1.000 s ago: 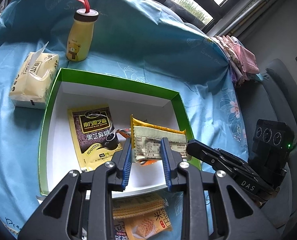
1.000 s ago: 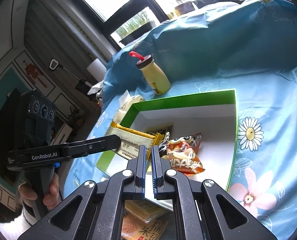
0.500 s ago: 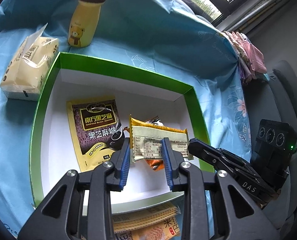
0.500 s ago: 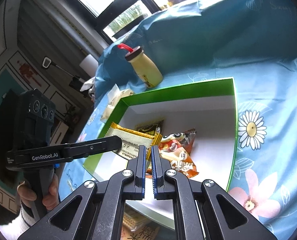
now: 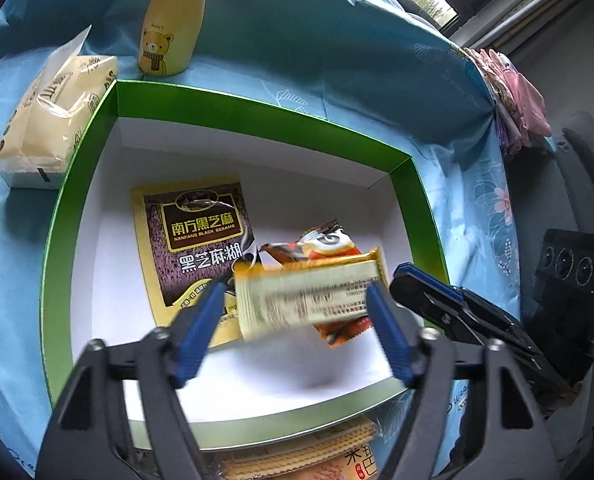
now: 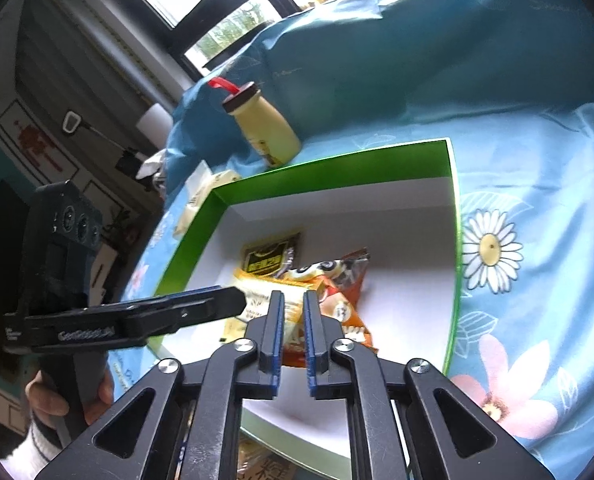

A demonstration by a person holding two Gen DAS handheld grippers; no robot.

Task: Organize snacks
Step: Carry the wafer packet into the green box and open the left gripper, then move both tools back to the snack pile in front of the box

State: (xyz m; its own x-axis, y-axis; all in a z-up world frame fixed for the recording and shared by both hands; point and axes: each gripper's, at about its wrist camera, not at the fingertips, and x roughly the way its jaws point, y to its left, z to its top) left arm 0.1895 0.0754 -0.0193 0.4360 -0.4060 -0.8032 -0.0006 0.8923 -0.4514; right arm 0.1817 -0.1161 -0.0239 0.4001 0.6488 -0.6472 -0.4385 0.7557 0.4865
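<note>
Snack bar let go over the green box

The left gripper (image 5: 297, 320) is opening, its blue fingers (image 5: 199, 330) now wide of the yellow-and-cream snack bar (image 5: 309, 296), which shows blurred between them, touching neither pad, above the orange packet (image 5: 325, 244) inside the green-walled box (image 5: 257, 114). The right gripper (image 6: 293, 328) is opening too, still narrow, with nothing between its fingers. The bar looks light and fairly stiff in a glossy film wrapper — likely slippery, best pinched across its short sides or by a crimped end seam. The black sesame sachet (image 5: 193, 248) lies flat and limp on the box's white card floor; more wafer packs (image 5: 305, 452) wait outside the near wall, on the blue floral cloth (image 5: 337, 40).
</note>
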